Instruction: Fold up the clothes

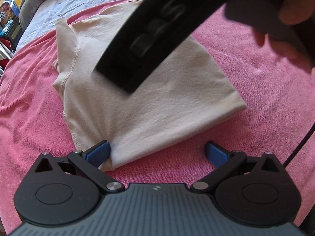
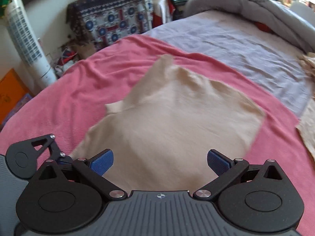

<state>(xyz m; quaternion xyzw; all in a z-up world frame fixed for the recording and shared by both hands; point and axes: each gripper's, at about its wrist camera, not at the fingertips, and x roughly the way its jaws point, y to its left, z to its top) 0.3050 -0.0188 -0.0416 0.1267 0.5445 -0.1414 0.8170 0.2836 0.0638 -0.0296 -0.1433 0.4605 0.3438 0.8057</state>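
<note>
I had the shirt folded flat mid-bed on the pink blanket; my left gripper sat at its near corner, right gripper above it, both jaws wide, ready to tidy edges.

A bed fills most of both views, spread with a pink blanket over a pale lavender sheet. A grey padded duvet is bunched along the far edge of the bed. Beside the bed, against a pale wall, stands a white tower fan, and next to it a piece of furniture draped in a dark patterned cloth. An orange box sits low on the left. Cluttered, colourful items crowd the back of the room, blurred. Soft daylight falls across the bedding
</note>
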